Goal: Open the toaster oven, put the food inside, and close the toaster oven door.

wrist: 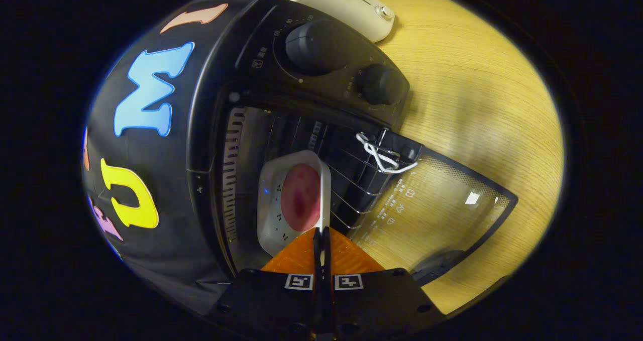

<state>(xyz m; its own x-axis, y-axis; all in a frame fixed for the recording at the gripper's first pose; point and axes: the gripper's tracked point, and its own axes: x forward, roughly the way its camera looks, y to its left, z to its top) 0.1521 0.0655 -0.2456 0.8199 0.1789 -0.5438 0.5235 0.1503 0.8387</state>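
We are looking along our gripper (322, 240), whose two fingers are pressed almost together on the near rim of a white rounded-square tray (271, 200) with small dark specks. The thin edge of that rim sits right between the fingers, so we are gripping the tray. On the tray lies a round, flat, reddish-pink slice of food (300, 197), with a darker patch near its middle.

The tray reaches into the open cavity of the black toaster oven (221, 95). It rests on the wire rack (351, 180), just ahead of our fingers. A ribbed metal wall (232, 180) of the cavity runs alongside the tray on the far side from the door.

The glass door (442, 215) of the oven is swung fully open and lies flat over the light wooden surface (477, 95). It has a dark dotted border and small white markings printed on the glass. A white looped cord (382, 155) is tied at the door's hinge corner, beside the rack.

On the oven's control panel we see two dark round knobs: a larger one (314, 44) with a dial scale around it, and a smaller one (382, 84) next to it. Beyond the oven, on the surface, stands a cream-coloured appliance (351, 7) with a slider and a small round button; we cannot tell what it is.
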